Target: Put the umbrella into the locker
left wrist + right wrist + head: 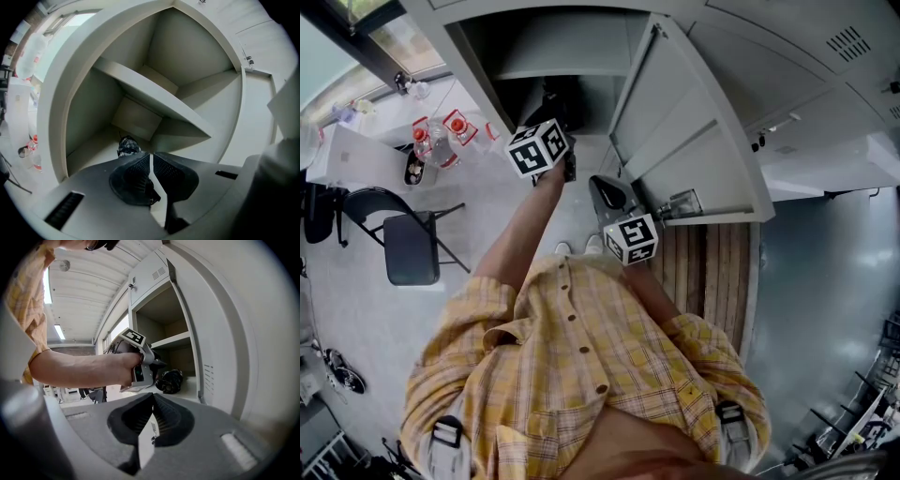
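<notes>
The folded dark plaid umbrella (127, 146) lies on the floor of the open locker compartment (89, 140), under the shelf (154, 96); the right gripper view shows the umbrella (169, 380) at the compartment's front. My left gripper (151, 161) hovers just in front of it, jaws together with nothing between them. From the side, the left gripper (158, 364) points into the locker, apart from the umbrella. My right gripper (152, 405) is shut on the thin edge of the open locker door (694, 141).
A black folding chair (408, 246) stands to the left. Behind it is a white table with red-capped bottles (441, 139). Wooden slats (712, 272) lie below the door. More closed lockers (825, 56) run to the right.
</notes>
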A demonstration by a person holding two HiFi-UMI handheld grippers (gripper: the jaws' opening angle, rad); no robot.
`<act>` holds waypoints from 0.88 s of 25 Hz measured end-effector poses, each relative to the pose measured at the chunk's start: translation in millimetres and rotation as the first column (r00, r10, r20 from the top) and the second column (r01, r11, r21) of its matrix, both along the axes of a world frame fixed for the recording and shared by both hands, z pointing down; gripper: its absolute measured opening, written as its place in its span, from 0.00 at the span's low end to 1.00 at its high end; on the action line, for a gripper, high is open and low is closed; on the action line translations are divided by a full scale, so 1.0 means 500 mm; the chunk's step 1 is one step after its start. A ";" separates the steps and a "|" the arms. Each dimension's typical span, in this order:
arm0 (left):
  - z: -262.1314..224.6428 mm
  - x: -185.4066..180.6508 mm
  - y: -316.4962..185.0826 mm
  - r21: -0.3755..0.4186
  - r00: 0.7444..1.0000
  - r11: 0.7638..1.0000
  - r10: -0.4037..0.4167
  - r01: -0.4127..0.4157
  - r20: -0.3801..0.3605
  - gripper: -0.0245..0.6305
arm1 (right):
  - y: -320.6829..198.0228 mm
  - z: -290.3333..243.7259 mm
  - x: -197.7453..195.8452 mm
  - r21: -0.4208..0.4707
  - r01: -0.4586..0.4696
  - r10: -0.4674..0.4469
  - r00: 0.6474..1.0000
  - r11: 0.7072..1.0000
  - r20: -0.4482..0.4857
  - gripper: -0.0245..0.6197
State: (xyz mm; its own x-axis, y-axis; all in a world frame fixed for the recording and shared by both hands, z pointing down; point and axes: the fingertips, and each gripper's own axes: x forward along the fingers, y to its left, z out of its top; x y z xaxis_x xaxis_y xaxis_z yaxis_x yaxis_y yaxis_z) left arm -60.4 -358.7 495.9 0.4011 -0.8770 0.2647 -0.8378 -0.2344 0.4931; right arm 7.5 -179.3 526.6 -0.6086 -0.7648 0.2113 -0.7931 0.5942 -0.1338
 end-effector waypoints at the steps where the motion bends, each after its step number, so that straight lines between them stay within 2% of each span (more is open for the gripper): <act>1: 0.000 0.000 0.004 0.000 1.000 1.000 0.002 -0.002 0.002 0.07 | 0.000 -0.001 0.000 0.001 -0.001 0.001 1.000 1.000 0.001 0.04; 14: -0.004 -0.018 0.055 0.010 1.000 1.000 0.019 -0.019 -0.015 0.05 | -0.001 -0.007 -0.002 0.008 0.001 -0.001 1.000 1.000 0.006 0.04; 22: 0.010 -0.021 0.099 0.026 0.998 0.998 0.058 -0.059 0.039 0.05 | 0.000 -0.011 -0.007 0.021 0.006 -0.006 1.000 1.000 -0.010 0.04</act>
State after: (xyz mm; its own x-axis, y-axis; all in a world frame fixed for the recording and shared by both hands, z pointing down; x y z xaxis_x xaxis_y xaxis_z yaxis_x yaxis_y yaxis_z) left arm -70.8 -309.0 500.7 0.4418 -0.8595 0.2570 -0.8405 -0.2965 0.4534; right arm 4.0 -179.1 521.0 -0.6108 -0.7656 0.2019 -0.7910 0.6012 -0.1132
